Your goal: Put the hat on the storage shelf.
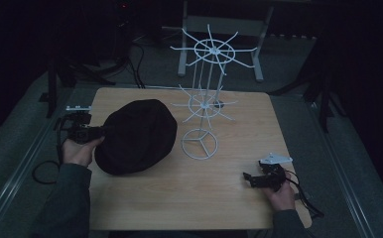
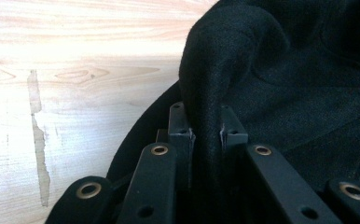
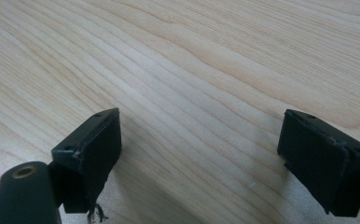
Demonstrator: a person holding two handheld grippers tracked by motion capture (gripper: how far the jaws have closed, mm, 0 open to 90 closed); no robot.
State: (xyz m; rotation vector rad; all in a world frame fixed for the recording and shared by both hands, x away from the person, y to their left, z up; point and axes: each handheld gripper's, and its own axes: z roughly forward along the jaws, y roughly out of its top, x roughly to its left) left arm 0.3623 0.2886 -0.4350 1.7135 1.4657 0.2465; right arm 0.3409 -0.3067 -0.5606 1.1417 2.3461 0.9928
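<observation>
Clearly, the left gripper (image 1: 99,132) has its 2 jaws pressed together on a fold of the black hat (image 1: 137,136), at the hat's left edge. In the left gripper view the pinched ridge of dark cloth (image 2: 206,135) stands up between the 2 black fingertips (image 2: 180,126), which squeeze it from both sides; the rest of the hat (image 2: 308,84) spreads away to the right, and its brim lies on the wood. The person's left hand (image 1: 80,148) wraps the gripper's body just off the table's left edge.

The right gripper (image 1: 249,178) sits low near the table's right front corner, held by the right hand (image 1: 281,193), with a grey plate (image 1: 275,159) on top. Its jaws stand wide apart with nothing between them; in the right gripper view the 2 fingertips (image 3: 94,149) frame bare wood grain.

The hat rests on the left half of a light wooden table (image 1: 189,198), well apart from the right gripper. Just right of the hat stands a white wire rack (image 1: 207,99) with 2 tiers of spokes and a round base, its hooks bare. Around the table the room is dark, with grey floor and cables (image 1: 135,64) beyond the far edge.
</observation>
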